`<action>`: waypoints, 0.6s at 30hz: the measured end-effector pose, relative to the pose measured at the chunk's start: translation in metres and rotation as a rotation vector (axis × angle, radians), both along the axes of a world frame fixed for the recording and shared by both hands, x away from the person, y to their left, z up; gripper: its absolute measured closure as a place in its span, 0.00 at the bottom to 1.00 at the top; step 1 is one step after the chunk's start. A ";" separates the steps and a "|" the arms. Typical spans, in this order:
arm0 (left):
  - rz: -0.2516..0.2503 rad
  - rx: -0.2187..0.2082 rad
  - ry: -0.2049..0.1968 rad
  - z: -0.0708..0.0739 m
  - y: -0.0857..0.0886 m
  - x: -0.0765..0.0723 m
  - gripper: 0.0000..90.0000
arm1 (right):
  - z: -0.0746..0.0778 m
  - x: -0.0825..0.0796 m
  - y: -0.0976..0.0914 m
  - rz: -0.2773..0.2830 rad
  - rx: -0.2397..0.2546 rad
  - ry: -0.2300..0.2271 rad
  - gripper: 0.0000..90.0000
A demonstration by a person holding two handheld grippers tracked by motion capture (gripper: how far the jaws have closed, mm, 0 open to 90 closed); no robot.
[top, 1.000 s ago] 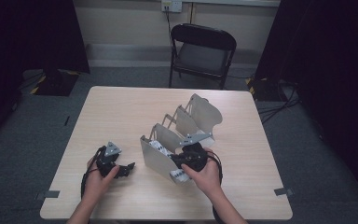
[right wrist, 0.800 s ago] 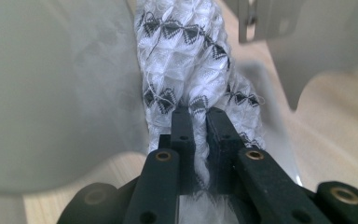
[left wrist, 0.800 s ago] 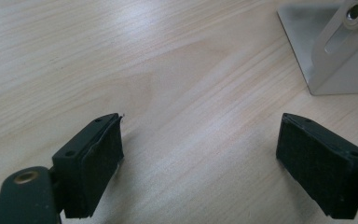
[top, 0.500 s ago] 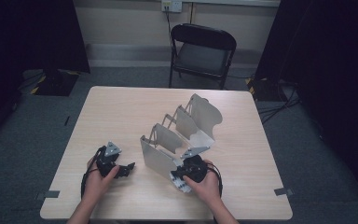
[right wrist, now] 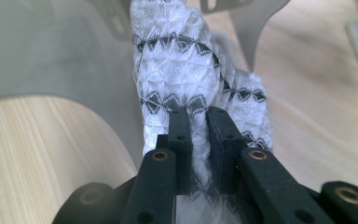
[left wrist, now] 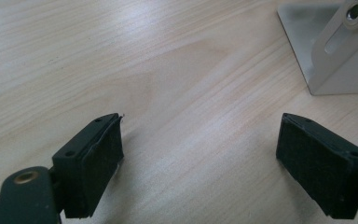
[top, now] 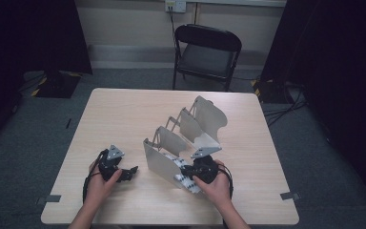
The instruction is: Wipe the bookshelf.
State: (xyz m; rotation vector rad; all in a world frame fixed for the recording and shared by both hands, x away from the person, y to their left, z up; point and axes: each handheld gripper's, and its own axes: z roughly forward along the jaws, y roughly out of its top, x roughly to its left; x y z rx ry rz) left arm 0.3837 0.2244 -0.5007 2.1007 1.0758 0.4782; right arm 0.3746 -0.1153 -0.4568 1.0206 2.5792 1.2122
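Note:
A white cloth with black zigzag bands point(right wrist: 186, 74) is pinched between the jaws of my right gripper point(right wrist: 198, 116), which is shut on it. In the high view the cloth point(top: 185, 177) lies at the near end of a grey metal rack of upright curved plates point(top: 181, 140), and the right gripper point(top: 201, 169) sits just in front of that rack. My left gripper point(top: 129, 171) rests on the table to the rack's left. Its jaws stand wide open point(left wrist: 200, 149) over bare wood, with the rack's corner point(left wrist: 326, 51) ahead to the right.
The light wooden table point(top: 124, 114) has free surface at its back left and along the front edge. A black folding chair point(top: 207, 52) stands behind the table. Dark curtains and cables line both sides of the room.
My right hand has drawn back toward the table's front edge and lowered, bringing the cloth out past the rack's near end. The left hand has stayed put.

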 end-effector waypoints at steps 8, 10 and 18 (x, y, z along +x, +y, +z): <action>0.000 0.000 0.000 0.000 0.000 0.000 0.16 | 0.019 0.000 0.003 0.026 0.026 -0.016 0.88; 0.000 0.000 0.000 0.000 0.000 0.000 0.16 | 0.022 -0.001 0.007 0.036 0.029 -0.022 0.88; 0.000 0.000 0.000 0.000 0.000 0.000 0.16 | 0.005 0.001 0.014 0.031 -0.022 -0.008 0.85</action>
